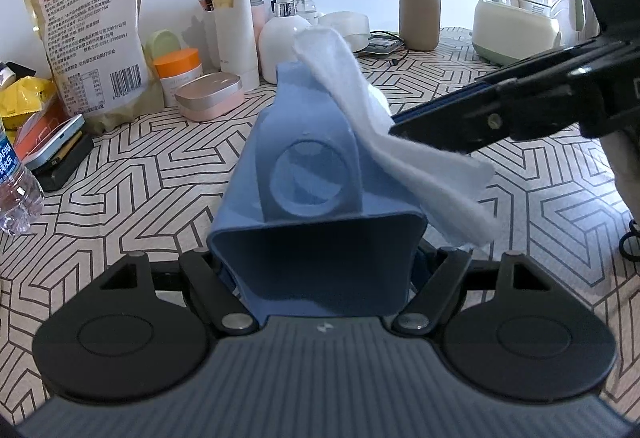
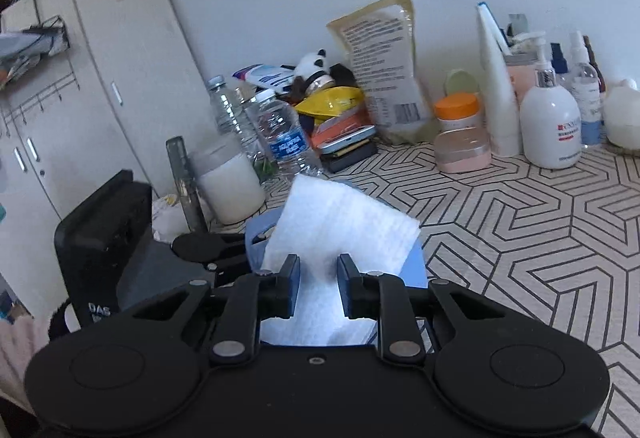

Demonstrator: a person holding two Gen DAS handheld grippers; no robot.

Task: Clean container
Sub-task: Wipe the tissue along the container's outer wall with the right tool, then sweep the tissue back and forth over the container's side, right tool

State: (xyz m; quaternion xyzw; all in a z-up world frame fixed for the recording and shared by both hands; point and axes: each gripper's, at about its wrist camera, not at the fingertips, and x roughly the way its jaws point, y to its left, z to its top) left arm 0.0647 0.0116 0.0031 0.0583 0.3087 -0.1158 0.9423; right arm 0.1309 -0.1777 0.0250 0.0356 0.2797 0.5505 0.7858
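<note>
Blue container [image 1: 308,174], white cloth [image 1: 360,98], black-lined geometric tablecloth [image 1: 540,206]

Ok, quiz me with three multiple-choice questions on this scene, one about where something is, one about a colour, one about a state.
1. Where is the white wipe?
A. Draped over the blue container
B. Flat on the tablecloth
C. Inside the kettle

2. What colour is the lid of the jar near the printed bag?
A. Green
B. Orange
C. Black

3. What is the right hand-held gripper doing?
A. Standing open and empty
B. Gripping a water bottle
C. Pinching the wipe

Answers: 1 A, the wipe hangs across the blue container that the left hand-held gripper holds; 2 B, the lid is plainly orange; 3 C, the wipe sits between its fingers.
</note>
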